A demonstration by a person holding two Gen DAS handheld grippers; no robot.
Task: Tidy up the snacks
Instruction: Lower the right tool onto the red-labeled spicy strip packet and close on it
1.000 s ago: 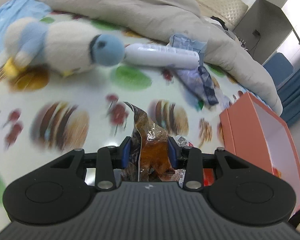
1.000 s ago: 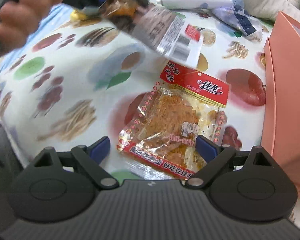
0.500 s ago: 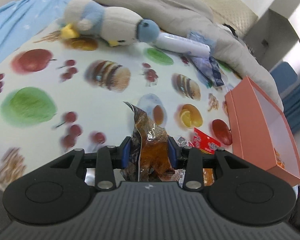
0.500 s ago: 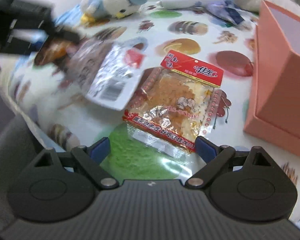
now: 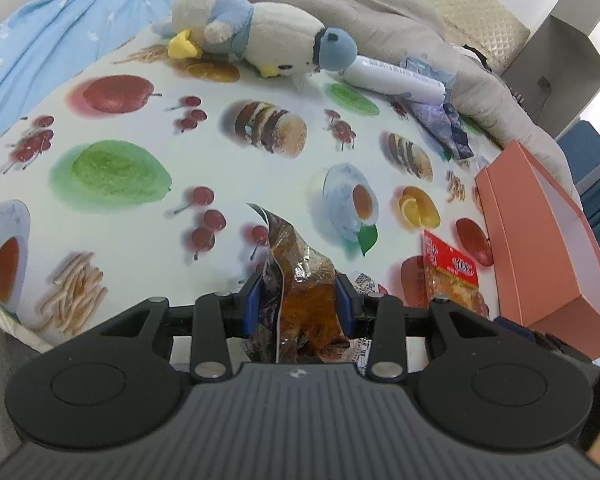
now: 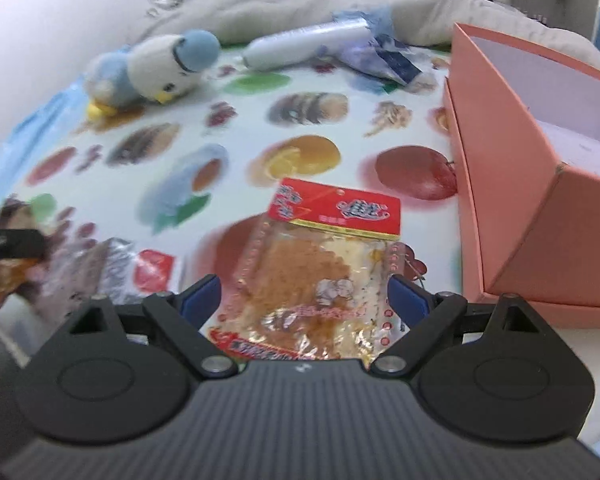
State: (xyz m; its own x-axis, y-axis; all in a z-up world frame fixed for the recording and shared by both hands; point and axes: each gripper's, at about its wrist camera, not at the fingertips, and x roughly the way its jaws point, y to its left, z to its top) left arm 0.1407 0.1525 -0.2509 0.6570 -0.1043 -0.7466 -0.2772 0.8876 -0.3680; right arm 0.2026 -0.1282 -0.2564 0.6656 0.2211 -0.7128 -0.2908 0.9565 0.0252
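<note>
My left gripper (image 5: pixel 299 299) is shut on a clear snack packet with brown contents (image 5: pixel 300 276) and holds it above the fruit-print cloth near the front edge; the packet also shows blurred at the left of the right wrist view (image 6: pixel 112 268). A second snack packet with a red header (image 6: pixel 328 264) lies flat on the cloth; it also shows in the left wrist view (image 5: pixel 452 276). My right gripper (image 6: pixel 302 300) is open, its fingers either side of that packet's near end. An open salmon-pink box (image 6: pixel 540 160) stands at the right, also in the left wrist view (image 5: pixel 540 240).
A plush penguin (image 5: pixel 256 36), a white tube (image 5: pixel 392 78) and a crumpled blue wrapper (image 5: pixel 444 124) lie at the far side. A grey blanket (image 5: pixel 360 4) is behind them. The cloth's front edge (image 5: pixel 16 328) is close to the left gripper.
My left gripper has pulled back toward the front edge with its packet. My right gripper has come lower and closer over the red-header packet, with the pink box nearer on its right.
</note>
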